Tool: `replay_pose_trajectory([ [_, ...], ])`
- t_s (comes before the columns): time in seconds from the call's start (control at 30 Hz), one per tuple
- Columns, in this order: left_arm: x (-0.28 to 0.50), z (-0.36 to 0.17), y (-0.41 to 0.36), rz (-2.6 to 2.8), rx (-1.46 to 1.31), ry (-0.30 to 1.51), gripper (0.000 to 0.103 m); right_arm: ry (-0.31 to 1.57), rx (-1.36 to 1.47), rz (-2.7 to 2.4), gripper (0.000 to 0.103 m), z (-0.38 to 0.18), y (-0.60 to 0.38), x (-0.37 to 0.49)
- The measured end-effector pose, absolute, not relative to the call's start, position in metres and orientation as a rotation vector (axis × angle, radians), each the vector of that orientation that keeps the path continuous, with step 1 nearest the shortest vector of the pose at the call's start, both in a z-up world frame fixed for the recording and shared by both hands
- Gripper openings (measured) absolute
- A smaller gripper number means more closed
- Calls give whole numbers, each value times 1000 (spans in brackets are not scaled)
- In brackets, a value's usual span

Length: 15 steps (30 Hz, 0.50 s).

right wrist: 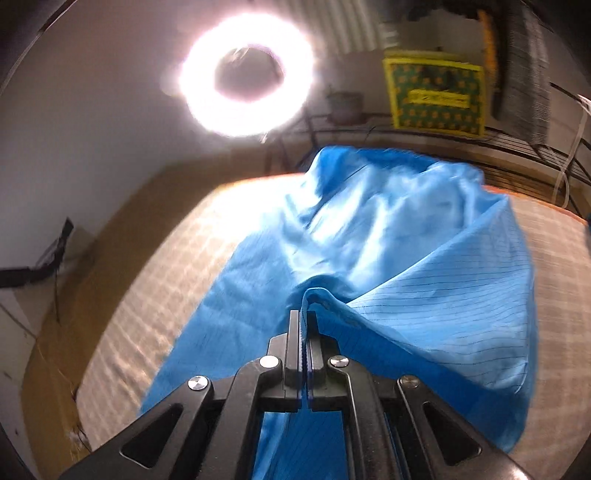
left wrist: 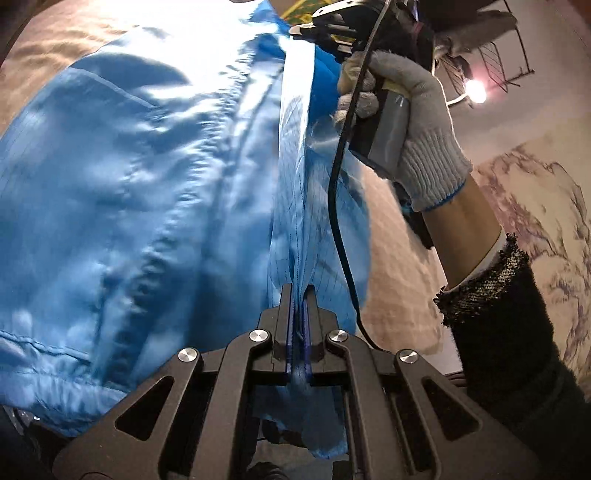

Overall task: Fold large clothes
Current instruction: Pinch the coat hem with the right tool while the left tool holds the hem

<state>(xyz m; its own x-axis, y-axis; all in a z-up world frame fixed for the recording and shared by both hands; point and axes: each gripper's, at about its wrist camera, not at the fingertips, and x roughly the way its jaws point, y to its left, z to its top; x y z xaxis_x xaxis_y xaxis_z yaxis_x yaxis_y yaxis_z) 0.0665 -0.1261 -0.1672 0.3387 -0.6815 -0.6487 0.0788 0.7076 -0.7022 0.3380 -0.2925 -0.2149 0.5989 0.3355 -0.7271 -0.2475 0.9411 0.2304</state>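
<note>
A large shiny blue garment (left wrist: 140, 192) with thin dark stripes hangs and drapes over a pale checked bed cover (right wrist: 147, 295). My left gripper (left wrist: 300, 291) is shut on an edge of the garment, which runs taut from it up to the other gripper (left wrist: 328, 26), held by a grey-gloved hand (left wrist: 417, 125). In the right wrist view my right gripper (right wrist: 303, 317) is shut on a folded edge of the blue garment (right wrist: 388, 240), whose far part lies bunched on the bed.
A bright ring light (right wrist: 245, 75) stands behind the bed. A wire shelf (right wrist: 498, 144) holds a yellow-green box (right wrist: 436, 98). A black cable (left wrist: 338, 221) hangs from the right gripper. A patterned wall (left wrist: 546, 221) is at the right.
</note>
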Motion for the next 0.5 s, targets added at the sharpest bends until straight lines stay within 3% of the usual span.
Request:
replay_pose_trajectory([
  [0.17,67,-173,-123,-530,-608,1126,1,933,66,381,5,-235,-265,350],
  [0.2,67,-175,-123,-528,-615,1130,1,957,71,374,14,-238,-266,352],
  [0.23,68,-177,-122,-526,-623,1135,1,987,99,385,34,-238,-270,354],
  [0.37,67,-181,-122,-535,-645,1141,1,1030,226,541,35,-213,-300,341],
  [0.5,63,-178,-127,-547,-626,1127,1,912,115,496,37,-164,-343,312],
])
